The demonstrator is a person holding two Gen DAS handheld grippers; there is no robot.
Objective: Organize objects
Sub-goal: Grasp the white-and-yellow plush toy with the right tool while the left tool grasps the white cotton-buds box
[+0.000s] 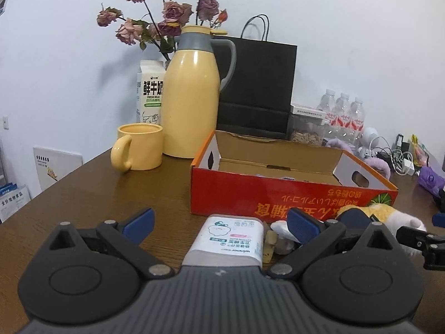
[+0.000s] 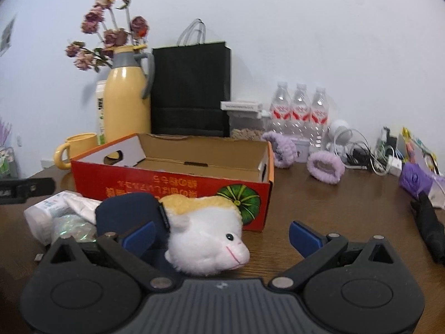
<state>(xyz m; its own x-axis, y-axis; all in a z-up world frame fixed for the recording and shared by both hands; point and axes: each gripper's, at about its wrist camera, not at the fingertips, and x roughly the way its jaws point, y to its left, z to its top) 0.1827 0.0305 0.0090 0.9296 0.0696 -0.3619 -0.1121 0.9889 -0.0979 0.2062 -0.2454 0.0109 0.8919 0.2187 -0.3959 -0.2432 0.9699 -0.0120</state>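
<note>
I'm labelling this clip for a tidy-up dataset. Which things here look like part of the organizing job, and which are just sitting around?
Likely part of the job:
- red cardboard box, open
- tissue pack between the open left gripper fingers
- plush toy between the open right gripper fingers

Just lying about:
- yellow flask
- yellow mug
- black paper bag
- water bottles
- cables

Low tabletop views, shared red box (image 1: pixel 292 194)
</note>
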